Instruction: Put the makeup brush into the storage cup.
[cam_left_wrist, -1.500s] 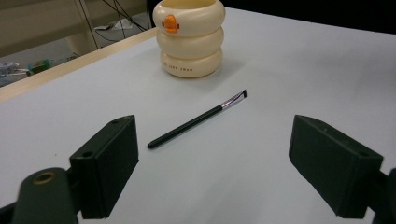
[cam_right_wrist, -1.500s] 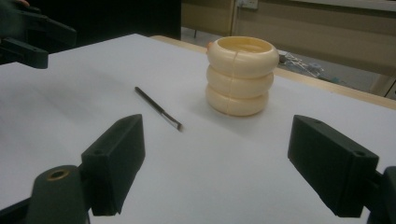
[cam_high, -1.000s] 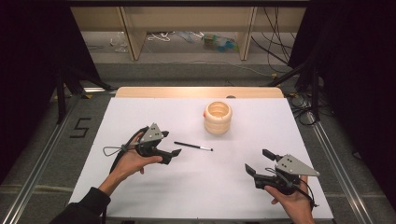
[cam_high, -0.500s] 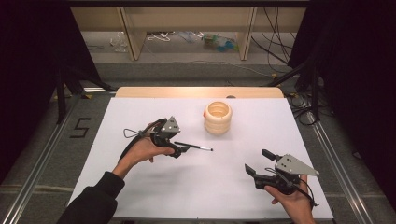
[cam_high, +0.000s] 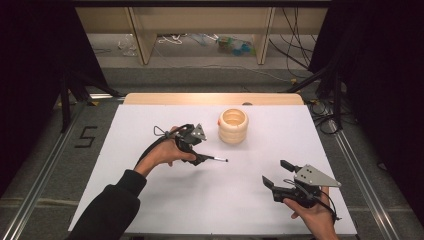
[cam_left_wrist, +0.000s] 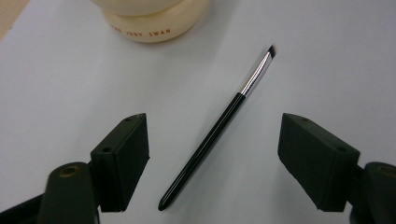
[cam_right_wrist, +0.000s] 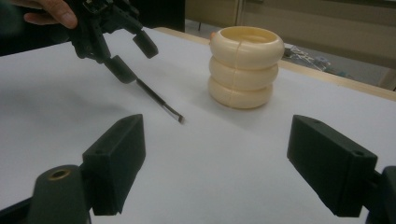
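Right gripper (cam_right_wrist: 215, 172): its two black jaws rise from the bottom edge, at 7 and 5 o'clock, standing wide apart with nothing between them. White table surface (cam_right_wrist: 224, 154) runs beneath. Cream ribbed holder (cam_right_wrist: 245, 67), three stacked rings with an open top, stands upright at 12 to 1 o'clock. Left gripper (cam_right_wrist: 133, 56) reaches in from 11 o'clock, held by a hand (cam_right_wrist: 49, 11). A thin black brush (cam_right_wrist: 161, 102) lies on the surface, its handle end under that gripper's jaws, its tip pointing toward centre, apart from the holder.
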